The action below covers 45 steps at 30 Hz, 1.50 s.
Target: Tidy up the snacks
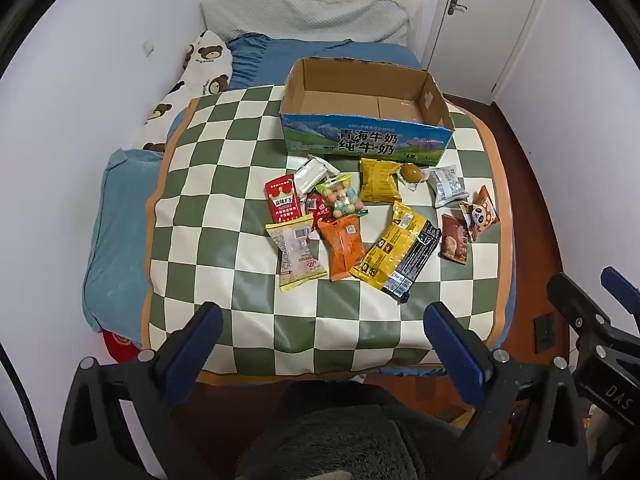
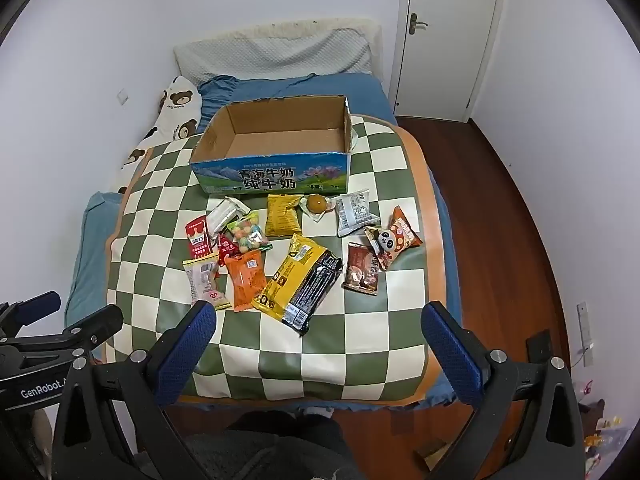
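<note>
Cardboard, open-topped and empty, the milk box [image 1: 366,120] sits on the checkered mat [image 1: 224,168] of the bed, with the snack packets [image 1: 394,248] scattered just in front of its printed side. Both the left gripper [image 1: 322,344] and the right gripper [image 2: 318,344] hang wide and empty, well short of that box. Only the left view shows a red item [image 1: 120,346] by the mat's near corner; only the right shows the floor's colourful clutter [image 2: 604,432].

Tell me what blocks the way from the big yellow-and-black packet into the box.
Nothing visible does. The yellow-and-black packet lies loose on the checked mat, nothing on top of it. The box behind it is open-topped and looks empty. A yellow packet lies between, low and flat.
</note>
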Tool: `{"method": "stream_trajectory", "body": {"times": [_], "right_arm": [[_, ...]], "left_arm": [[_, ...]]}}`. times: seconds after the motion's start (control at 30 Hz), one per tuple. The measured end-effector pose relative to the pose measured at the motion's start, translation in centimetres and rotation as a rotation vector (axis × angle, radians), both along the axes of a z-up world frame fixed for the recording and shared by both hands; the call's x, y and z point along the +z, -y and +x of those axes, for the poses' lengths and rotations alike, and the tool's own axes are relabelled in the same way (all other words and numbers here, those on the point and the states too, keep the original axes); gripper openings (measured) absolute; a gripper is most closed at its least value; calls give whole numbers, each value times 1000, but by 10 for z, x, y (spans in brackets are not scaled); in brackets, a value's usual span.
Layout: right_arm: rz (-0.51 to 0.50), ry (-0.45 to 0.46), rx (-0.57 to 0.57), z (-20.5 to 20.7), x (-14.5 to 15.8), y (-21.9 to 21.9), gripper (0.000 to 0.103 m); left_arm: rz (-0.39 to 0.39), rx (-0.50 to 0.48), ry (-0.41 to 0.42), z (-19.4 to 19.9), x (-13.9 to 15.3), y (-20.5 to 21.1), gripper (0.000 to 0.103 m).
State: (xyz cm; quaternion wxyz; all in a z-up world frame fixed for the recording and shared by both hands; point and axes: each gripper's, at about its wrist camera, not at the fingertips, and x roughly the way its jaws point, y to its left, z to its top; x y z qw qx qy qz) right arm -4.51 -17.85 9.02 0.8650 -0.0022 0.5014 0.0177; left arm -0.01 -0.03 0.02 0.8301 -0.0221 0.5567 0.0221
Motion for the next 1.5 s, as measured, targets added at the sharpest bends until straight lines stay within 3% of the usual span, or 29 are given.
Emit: {"method": "stream_trajectory", "body": {"times": [1.5], "right_arm": [[-12,3,7,2,1,0,103]], "left_arm": [[-6,8,18,-2,6,-5,103]]}}
